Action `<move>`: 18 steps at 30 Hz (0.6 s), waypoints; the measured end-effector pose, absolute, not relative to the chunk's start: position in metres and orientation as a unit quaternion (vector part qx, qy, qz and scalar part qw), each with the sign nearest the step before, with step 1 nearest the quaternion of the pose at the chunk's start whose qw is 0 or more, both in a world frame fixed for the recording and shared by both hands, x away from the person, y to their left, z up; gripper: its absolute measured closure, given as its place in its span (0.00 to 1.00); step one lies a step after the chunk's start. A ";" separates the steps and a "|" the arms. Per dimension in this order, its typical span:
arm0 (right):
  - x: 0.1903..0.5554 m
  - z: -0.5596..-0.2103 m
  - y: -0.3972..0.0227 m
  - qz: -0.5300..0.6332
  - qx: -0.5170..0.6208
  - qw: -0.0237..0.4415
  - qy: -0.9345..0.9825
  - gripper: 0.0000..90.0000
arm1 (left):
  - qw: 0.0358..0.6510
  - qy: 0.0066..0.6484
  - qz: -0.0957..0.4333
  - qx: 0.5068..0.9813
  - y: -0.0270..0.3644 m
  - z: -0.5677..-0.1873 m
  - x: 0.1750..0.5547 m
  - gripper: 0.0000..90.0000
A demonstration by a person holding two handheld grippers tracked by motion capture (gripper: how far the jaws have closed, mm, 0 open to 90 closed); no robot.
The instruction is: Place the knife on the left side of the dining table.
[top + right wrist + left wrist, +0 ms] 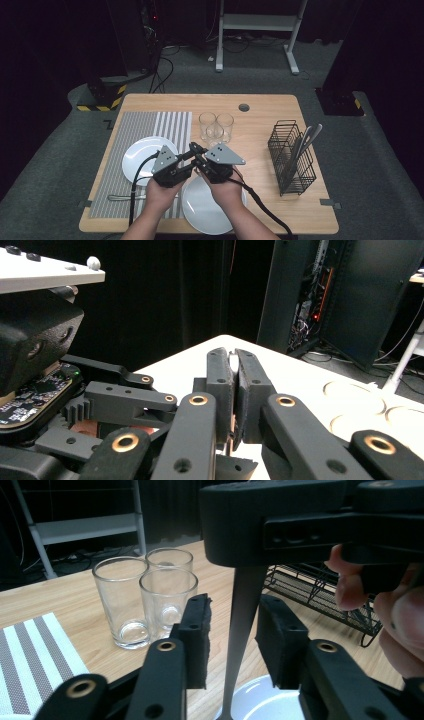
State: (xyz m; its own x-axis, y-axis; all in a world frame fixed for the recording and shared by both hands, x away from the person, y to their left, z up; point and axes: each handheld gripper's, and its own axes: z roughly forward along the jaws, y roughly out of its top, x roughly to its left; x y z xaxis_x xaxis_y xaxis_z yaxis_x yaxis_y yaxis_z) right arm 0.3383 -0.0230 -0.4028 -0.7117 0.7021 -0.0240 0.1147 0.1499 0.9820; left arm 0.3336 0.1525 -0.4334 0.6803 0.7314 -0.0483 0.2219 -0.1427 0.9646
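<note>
The wire rack (291, 156) holds cutlery; three glasses (216, 126) stand empty. Left of the rack, the right gripper (234, 390) clamps a slim grey utensil handle (241, 630), hanging between the left gripper's (234, 640) unclosed jaws above a white plate (205, 207).

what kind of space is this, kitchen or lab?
Likely a lab mock-up of a dining table: a wooden table laid with glasses and plates, with equipment racks and floor cables behind.

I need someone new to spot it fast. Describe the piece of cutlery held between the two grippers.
Start at the wooden table, then the two hands meeting above the near white plate. There the right gripper pinches a slim metal cutlery handle, standing upright between the left gripper jaws, unlike the utensils leaning in the black wire caddy.
</note>
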 end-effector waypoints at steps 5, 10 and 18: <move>0.339 -0.403 -0.023 0.587 0.287 0.248 0.716 0.96 | 0.566 0.327 0.232 0.720 0.152 -0.432 0.332 0.77; 0.338 -0.405 -0.021 0.587 0.285 0.244 0.717 0.96 | 0.566 0.325 0.238 0.719 0.152 -0.432 0.331 0.81; 0.340 -0.406 -0.021 0.585 0.286 0.243 0.719 0.95 | 0.562 0.319 0.246 0.722 0.151 -0.432 0.331 0.87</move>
